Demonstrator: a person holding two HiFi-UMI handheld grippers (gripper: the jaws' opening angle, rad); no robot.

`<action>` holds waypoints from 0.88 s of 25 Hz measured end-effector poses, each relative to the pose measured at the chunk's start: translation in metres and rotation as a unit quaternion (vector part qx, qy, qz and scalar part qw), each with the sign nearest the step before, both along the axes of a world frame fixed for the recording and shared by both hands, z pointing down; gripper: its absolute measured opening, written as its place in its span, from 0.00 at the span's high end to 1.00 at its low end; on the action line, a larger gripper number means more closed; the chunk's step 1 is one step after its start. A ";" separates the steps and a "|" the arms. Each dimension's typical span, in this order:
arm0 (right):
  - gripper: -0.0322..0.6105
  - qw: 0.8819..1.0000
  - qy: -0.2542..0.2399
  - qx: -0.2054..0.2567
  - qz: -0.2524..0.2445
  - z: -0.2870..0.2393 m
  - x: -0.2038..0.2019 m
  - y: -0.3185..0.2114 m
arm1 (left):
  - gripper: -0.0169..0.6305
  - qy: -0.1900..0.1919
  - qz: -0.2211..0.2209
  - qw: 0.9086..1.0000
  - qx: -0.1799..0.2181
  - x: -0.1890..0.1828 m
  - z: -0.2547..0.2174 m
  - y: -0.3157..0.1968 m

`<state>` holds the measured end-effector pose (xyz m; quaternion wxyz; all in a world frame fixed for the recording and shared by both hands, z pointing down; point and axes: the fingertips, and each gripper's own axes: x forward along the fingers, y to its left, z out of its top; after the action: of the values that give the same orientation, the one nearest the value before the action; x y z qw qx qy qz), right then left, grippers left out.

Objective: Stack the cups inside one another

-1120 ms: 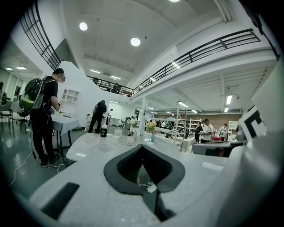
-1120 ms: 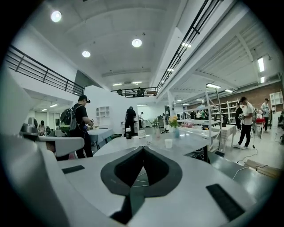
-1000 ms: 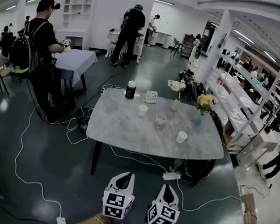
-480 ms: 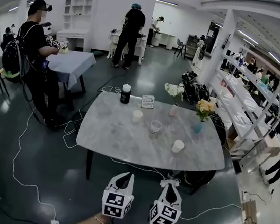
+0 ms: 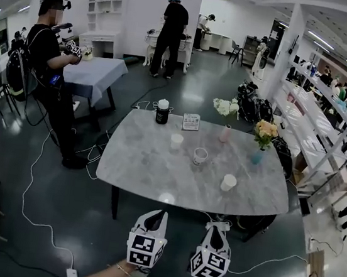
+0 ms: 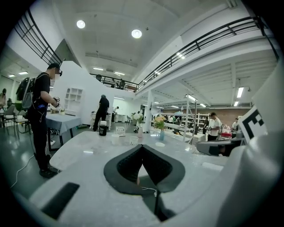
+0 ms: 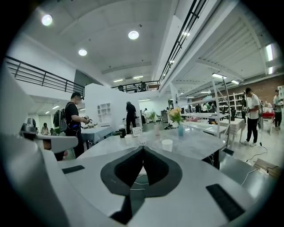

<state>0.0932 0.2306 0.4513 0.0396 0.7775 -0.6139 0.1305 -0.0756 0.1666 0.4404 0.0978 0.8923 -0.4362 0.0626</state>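
The near white cup [image 5: 228,182], the patterned cup [image 5: 200,156] and the far white cup [image 5: 176,141] stand apart on the grey marble table [image 5: 138,168]. I hold the left gripper [image 5: 161,214] and the right gripper [image 5: 215,229] before its near edge, well short of them, jaws closed and empty.

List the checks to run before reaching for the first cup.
1. Near cup, middle cup, far cup upright and apart: ok.
2. Left hand-held gripper empty: ok.
3. Right hand-held gripper empty: ok.
4. Jaws open for a grasp: not ok, both shut.
5. Both hand-held grippers over the table: not ok, short of its near edge.
6. Cups' sizes nest: cannot tell.
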 end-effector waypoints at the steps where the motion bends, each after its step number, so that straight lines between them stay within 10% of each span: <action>1: 0.94 1.000 -0.002 -0.001 0.001 0.000 0.002 -0.005 | 0.97 0.001 -0.002 1.000 0.000 0.001 -0.001 -0.007; 22: 0.94 1.000 0.004 0.006 -0.006 -0.017 0.057 -0.237 | 0.97 0.014 0.025 1.000 -0.007 0.074 -0.002 -0.235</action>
<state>0.1503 -0.0064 0.4345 0.0381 0.7744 -0.6194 0.1231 -0.0016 -0.0685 0.4386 0.1083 0.9030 -0.4122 0.0551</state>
